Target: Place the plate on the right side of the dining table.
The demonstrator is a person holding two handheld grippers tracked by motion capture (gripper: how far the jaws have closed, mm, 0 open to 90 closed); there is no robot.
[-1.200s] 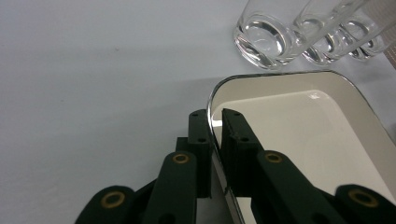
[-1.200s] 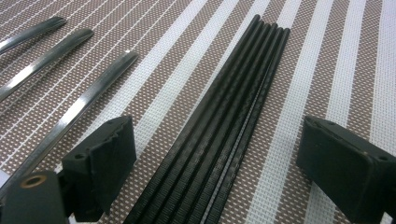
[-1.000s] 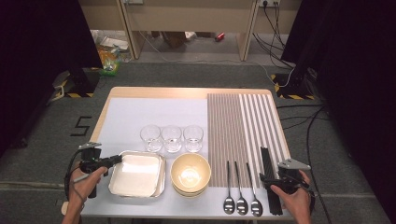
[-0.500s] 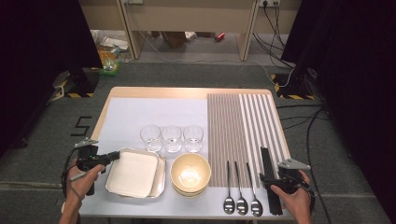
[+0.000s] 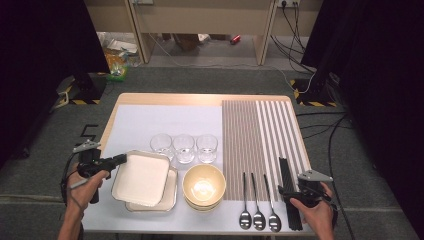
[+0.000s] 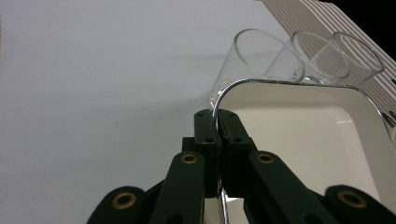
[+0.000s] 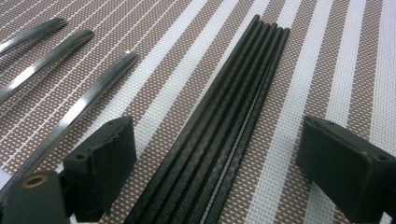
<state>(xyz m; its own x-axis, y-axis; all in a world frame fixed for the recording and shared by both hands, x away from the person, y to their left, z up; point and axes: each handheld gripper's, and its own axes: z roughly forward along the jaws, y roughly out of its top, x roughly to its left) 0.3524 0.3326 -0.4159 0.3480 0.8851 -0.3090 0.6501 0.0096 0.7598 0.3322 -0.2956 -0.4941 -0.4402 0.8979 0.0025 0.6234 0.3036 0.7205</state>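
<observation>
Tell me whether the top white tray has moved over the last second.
Yes. The top white tray, gripped at its rim by the left tool, has lifted off the tray below and tilted, its far corner now closer to the left glass.

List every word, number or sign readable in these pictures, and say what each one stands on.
"5": a black figure marked on the grey floor left of the table, seen in the high view.
Nothing readable on the white tray, glasses, bowls, spoons or chopsticks.
</observation>
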